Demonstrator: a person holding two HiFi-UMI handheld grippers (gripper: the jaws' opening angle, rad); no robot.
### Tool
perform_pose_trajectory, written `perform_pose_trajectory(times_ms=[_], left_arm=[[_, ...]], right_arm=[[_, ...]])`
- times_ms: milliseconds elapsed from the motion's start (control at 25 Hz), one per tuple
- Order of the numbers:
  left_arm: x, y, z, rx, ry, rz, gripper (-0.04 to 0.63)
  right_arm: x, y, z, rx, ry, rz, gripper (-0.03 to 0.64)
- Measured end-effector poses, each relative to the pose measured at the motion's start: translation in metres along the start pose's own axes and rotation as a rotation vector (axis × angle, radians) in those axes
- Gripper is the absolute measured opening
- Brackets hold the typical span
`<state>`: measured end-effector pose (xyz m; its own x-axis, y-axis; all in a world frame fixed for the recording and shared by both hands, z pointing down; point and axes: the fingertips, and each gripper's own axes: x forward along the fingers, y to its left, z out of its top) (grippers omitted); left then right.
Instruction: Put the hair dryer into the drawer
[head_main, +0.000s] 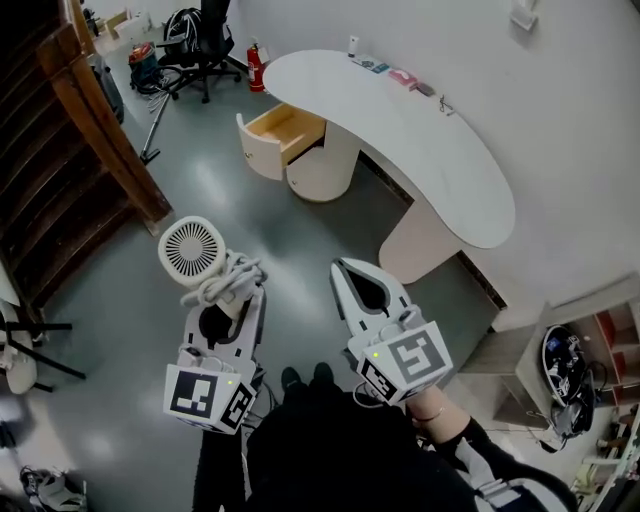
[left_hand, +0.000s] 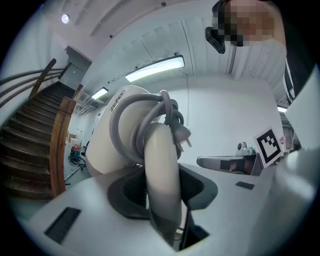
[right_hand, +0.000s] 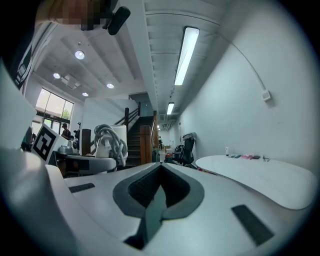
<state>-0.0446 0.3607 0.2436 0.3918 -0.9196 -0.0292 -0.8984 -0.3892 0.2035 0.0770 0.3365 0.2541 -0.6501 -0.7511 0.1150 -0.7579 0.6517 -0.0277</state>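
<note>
Left gripper clamps the glossy cream hair dryer by its handle, rubbery cord bundled on. Right gripper is pinched closed, empty. The handle's lower end is hidden.

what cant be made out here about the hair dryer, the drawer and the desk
- Cream hair dryer: the handle's lower end is hidden inside the left gripper, left gripper view.
- Open light wooden drawer: too small and far in the head view to check its contents.
- Small items on the white curved desk: too small to identify, head view.
</note>
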Motion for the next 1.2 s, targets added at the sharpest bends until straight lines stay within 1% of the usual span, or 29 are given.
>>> perform_pose_trajectory(times_ms=[160, 480, 960, 1200], left_arm=[[-0.003, 0.01, 0.001, 0.009, 0.012, -0.009, 0.149], [-0.012, 0.029, -0.001, -0.003, 0.01, -0.017, 0.149], [-0.029, 0.049, 0.0, -0.043, -0.006, -0.015, 0.149], [-0.032, 0.051, -0.001, -0.034, -0.002, -0.027, 0.149]], right_arm=[[0.004, 0.008, -0.004, 0.017, 0.013, -0.001, 0.002], [0.012, 0.014, -0.014, 0.038, 0.038, -0.047, 0.002], [0.018, 0.034, -0.024, 0.032, 0.069, -0.055, 0.002], [0.018, 0.039, -0.025, 0.026, 0.082, -0.078, 0.002]])
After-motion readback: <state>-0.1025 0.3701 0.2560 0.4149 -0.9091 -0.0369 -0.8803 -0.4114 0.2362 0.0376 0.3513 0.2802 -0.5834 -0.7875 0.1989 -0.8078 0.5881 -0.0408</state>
